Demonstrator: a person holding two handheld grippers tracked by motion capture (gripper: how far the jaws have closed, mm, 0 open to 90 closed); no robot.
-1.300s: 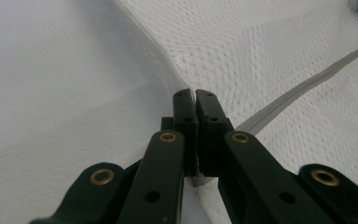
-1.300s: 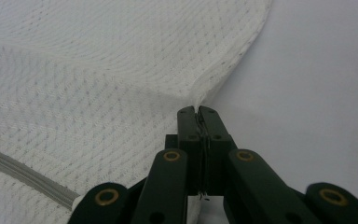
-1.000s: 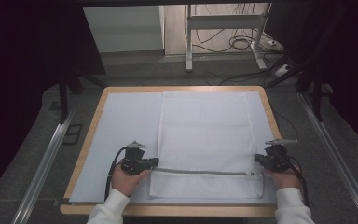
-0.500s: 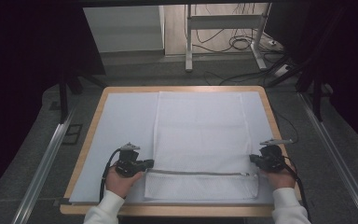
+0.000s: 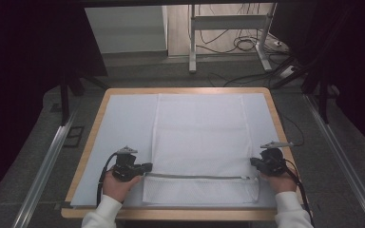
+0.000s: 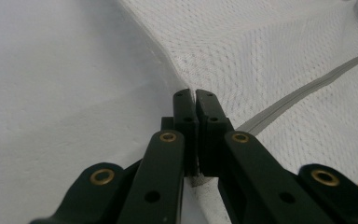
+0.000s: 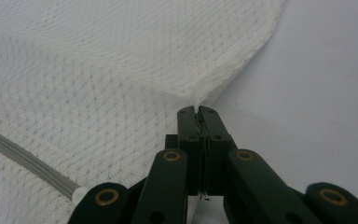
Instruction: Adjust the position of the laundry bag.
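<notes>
I'm working a white mesh bag (image 5: 199, 142) spread flat on the table (image 5: 123, 92), which has a pale sheet over a wood rim. The bag takes up the middle of the table and runs from the far edge nearly to the near edge. A grey zip (image 5: 197, 176) crosses it close to the near edge, w/ a short strip of mesh on my side of the zip.

L gripper (image 5: 145, 167) sits at the bag's left edge, just by the zip end; R gripper (image 5: 254, 163) at the bag's right edge, by the other zip end. Both are clamped tight on the mesh: in the left gripper view the jaws meet on the bag hem (image 6: 186, 84) and the cloth puckers up to the tips; the right gripper view shows the same, w/ a thin fold of mesh pinched at the tips (image 7: 198, 100).

Handling, my read: very light, soft, no stiffness, so it'll sag and fold wherever it isn't held. Open weave could snag on jaw corners, and thin cloth may slip if pulled hard. Best hold is the stitched side hems near the zip, as now, w/ both sides kept level and lightly taut.
</notes>
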